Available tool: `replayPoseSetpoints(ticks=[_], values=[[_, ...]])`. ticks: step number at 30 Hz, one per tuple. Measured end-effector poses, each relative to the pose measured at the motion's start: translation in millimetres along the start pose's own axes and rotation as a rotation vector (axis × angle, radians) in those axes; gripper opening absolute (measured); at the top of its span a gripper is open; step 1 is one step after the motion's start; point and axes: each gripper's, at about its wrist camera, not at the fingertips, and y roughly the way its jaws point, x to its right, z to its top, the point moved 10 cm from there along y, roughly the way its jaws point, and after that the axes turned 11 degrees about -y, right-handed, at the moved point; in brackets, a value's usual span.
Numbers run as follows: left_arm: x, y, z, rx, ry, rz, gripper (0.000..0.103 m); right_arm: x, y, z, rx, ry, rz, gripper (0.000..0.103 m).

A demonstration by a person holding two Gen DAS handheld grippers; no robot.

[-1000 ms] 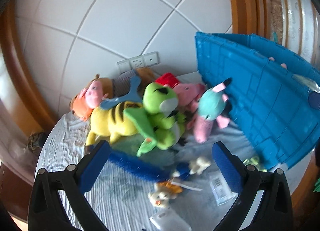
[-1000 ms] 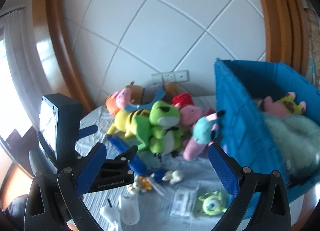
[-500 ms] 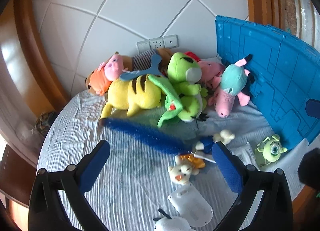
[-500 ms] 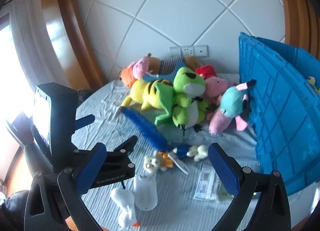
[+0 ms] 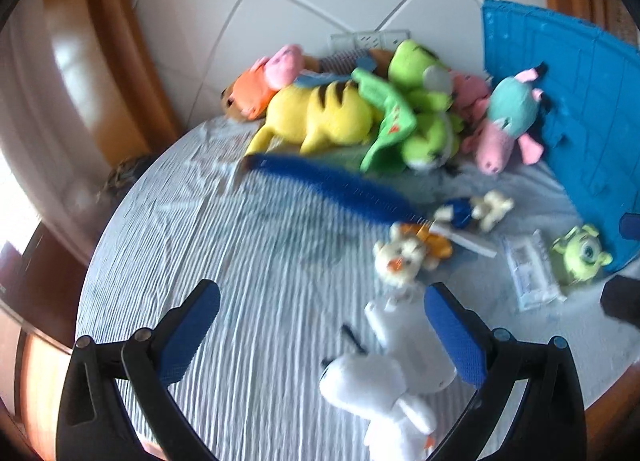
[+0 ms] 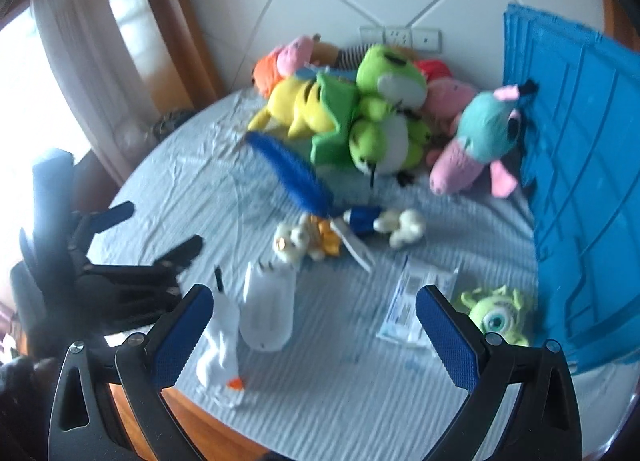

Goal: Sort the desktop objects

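Note:
A pile of plush toys lies at the back of the round table: a yellow striped one (image 5: 320, 117), a green frog (image 5: 420, 101) (image 6: 384, 109) and a teal and pink one (image 5: 508, 117) (image 6: 476, 141). A blue feather (image 5: 320, 181) (image 6: 288, 173), small white toys (image 5: 400, 257) (image 6: 292, 241), a white goose plush (image 5: 384, 385) (image 6: 220, 341), a flat packet (image 5: 528, 265) (image 6: 412, 301) and a green one-eyed toy (image 5: 580, 253) (image 6: 496, 317) lie nearer. My left gripper (image 5: 320, 337) is open, empty, above the cloth by the goose. My right gripper (image 6: 312, 337) is open and empty.
A blue plastic crate (image 5: 568, 101) (image 6: 580, 181) stands at the right, touching the toys. The left gripper's body (image 6: 100, 273) shows at the left in the right wrist view. The table edge (image 6: 200, 413) is close in front. A tiled wall with sockets (image 6: 400, 37) is behind.
Both grippers have pulled back and risen, so more of the table front shows. The white goose and white bottle-like toy have come into view. Both stay open. The toys have not moved.

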Motion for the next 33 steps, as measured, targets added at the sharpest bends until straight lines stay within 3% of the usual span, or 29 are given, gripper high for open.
replayPoseSetpoints(ticks=[8,23,33], values=[[-26,13,-40,-0.050,-0.053,0.091,0.103,-2,35,-25,-0.076,-0.045,0.053,0.103],[-35,45,-71,-0.119,-0.114,0.031,0.103,-43,64,-13,-0.093,-0.146,0.047,0.103],[-14,38,-81,-0.135,-0.155,0.031,0.103,-19,64,-12,-0.089,-0.171,0.078,0.103]])
